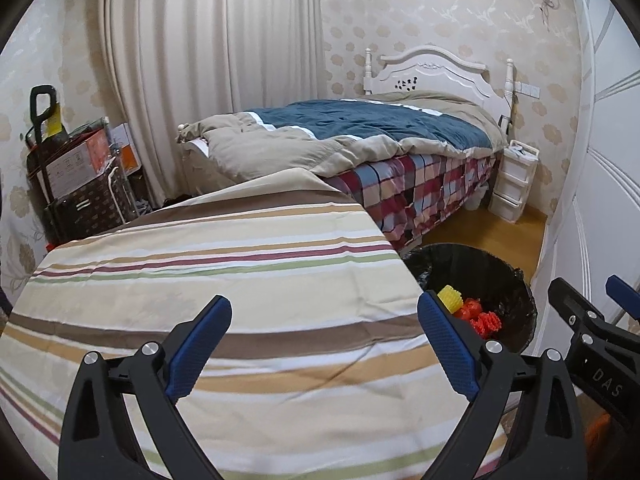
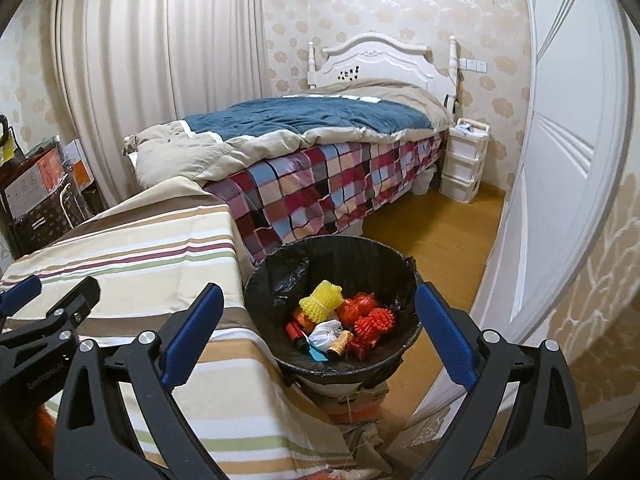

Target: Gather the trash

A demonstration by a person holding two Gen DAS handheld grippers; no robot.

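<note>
Both grippers, left gripper and right gripper, hold their jaws wide apart with nothing between them. Striped cloth covers the worktop. Just right of it, the black-lined bin holds the trash, near the bed.

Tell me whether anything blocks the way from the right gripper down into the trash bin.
Nothing visible does. The right gripper is open and empty, and the trash bin gapes uncovered beyond its fingers. The striped cloth lies to the bin's left.
</note>
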